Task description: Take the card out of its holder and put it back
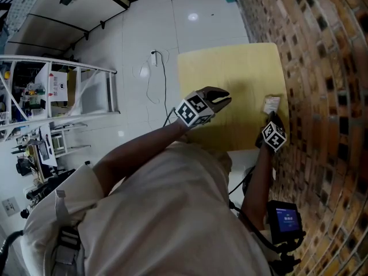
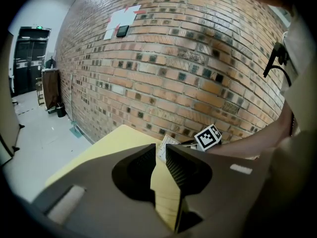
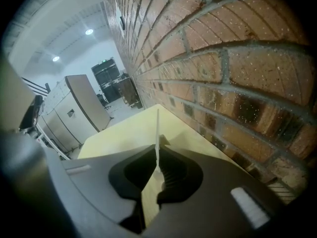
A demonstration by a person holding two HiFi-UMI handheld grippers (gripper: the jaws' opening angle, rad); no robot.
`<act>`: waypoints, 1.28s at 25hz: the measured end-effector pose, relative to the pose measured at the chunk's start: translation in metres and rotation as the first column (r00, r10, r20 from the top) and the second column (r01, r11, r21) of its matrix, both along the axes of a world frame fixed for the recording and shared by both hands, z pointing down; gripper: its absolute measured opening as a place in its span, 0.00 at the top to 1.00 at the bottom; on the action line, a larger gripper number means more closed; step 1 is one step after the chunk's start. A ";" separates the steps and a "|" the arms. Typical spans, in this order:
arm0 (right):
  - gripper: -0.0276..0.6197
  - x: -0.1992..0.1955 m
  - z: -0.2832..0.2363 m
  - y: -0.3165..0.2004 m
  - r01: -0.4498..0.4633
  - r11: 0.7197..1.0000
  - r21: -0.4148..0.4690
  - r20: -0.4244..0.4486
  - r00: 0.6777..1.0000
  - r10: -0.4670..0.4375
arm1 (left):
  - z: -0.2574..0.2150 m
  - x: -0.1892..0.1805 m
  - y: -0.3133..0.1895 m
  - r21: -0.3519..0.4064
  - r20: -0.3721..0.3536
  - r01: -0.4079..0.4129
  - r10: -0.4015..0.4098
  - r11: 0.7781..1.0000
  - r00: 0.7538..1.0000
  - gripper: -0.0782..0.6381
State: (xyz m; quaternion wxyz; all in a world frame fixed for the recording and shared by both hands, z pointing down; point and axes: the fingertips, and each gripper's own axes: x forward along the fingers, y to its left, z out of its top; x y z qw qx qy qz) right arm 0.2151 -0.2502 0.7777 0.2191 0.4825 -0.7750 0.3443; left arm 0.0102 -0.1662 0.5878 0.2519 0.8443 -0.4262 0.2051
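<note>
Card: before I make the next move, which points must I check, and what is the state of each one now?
1. The right gripper has its jaws closed on the card: ok.
2. The card stands straight between the jaws, seen edge-on, with no bend: ok.
3. The left gripper has its jaws a little apart with nothing between them: ok.
4. The left gripper is over the table, apart from the card: ok.
5. Whether the card is in or out of the holder, which I cannot make out: cannot tell.
6. The right gripper is clear of the brick wall close beside it: cannot tell.
</note>
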 end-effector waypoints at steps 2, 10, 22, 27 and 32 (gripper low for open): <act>0.93 0.001 -0.002 -0.001 -0.006 1.000 0.013 -0.001 1.000 0.006 | 0.000 0.000 -0.001 0.008 0.001 -0.001 0.001 1.000 1.000 0.78; 0.93 0.005 -0.023 0.002 -0.020 0.998 0.056 -0.009 1.000 0.021 | -0.004 0.000 0.004 0.023 0.002 0.004 -0.004 1.000 1.000 0.78; 0.93 0.015 -0.064 0.006 -0.026 0.990 0.138 -0.001 1.000 0.027 | -0.010 -0.008 0.026 0.030 0.001 0.056 -0.056 0.998 0.998 0.78; 0.93 0.022 -0.085 0.009 -0.041 0.983 0.181 0.019 0.999 0.038 | -0.015 -0.010 0.032 0.047 -0.016 0.090 -0.089 0.995 0.996 0.78; 0.93 0.026 -0.114 0.021 -0.061 0.974 0.220 0.036 0.998 0.054 | -0.023 -0.006 0.036 0.071 -0.053 0.073 -0.069 0.995 0.996 0.78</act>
